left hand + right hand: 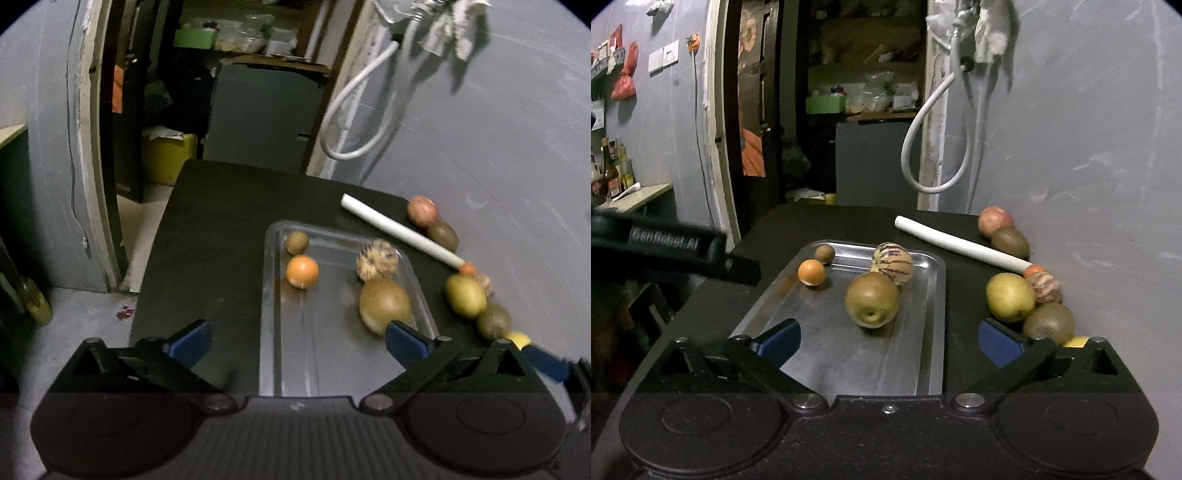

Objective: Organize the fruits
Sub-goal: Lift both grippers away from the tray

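A metal tray (314,354) (849,354) on the black table holds an orange (301,272) (811,272), a small kiwi (297,242) (824,253), a striped melon (377,260) (894,263) and a large brown-green pear (385,305) (871,300). More fruits lie right of the tray by the wall: a yellow-green pear (465,296) (1010,297), kiwis (493,320) (1049,322), a red apple (422,211) (994,220). My left gripper (297,345) is open and empty above the tray's near end. My right gripper (888,341) is open and empty, over the tray's near right part.
A white tube (400,230) (962,244) lies across the table's far right. A grey wall runs close along the right. A doorway and shelves are behind the table. The left gripper's body (672,251) shows at the left of the right wrist view.
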The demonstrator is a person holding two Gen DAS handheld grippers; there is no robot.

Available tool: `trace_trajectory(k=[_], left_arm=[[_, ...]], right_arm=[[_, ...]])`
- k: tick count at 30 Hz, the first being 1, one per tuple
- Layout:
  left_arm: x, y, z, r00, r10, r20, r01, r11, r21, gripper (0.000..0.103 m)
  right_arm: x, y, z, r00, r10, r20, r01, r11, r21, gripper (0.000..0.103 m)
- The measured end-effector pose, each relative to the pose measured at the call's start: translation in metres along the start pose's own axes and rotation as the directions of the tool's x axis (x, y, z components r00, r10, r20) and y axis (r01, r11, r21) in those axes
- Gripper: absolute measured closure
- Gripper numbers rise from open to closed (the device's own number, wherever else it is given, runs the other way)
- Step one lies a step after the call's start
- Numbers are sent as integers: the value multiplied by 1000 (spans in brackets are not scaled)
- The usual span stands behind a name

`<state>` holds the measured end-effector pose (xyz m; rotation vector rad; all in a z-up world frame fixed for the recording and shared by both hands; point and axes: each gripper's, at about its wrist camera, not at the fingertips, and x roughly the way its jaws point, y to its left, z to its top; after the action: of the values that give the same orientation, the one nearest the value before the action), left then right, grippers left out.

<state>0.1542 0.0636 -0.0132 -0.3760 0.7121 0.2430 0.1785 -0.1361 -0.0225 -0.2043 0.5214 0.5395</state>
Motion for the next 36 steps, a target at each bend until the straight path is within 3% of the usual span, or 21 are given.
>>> trace_trajectory(k=[8, 14, 27, 33, 36], left_arm=[[-36, 2, -41, 996, -60, -59, 65, 993, 101, 1], [-50, -6, -65, 980, -133, -148, 156, 975, 156, 1], [-58, -26, -79, 958, -161, -239, 224, 937, 267, 1], [-48, -46, -75, 937, -221, -270, 293, 918, 267, 1], [-39, -60, -68, 933, -228, -279, 304, 913, 271, 1]], right_arm=[[-62, 15, -25, 995, -100, 0, 100, 994, 52, 1], [-93, 19, -51, 979, -204, -23, 206, 971, 124, 1], [-114, -7, -77, 900, -406, -156, 434, 865, 252, 1], [-112, -19, -81, 859, -484, -169, 512, 818, 260, 1], [-108, -24, -84, 849, -501, -167, 528, 807, 264, 1]])
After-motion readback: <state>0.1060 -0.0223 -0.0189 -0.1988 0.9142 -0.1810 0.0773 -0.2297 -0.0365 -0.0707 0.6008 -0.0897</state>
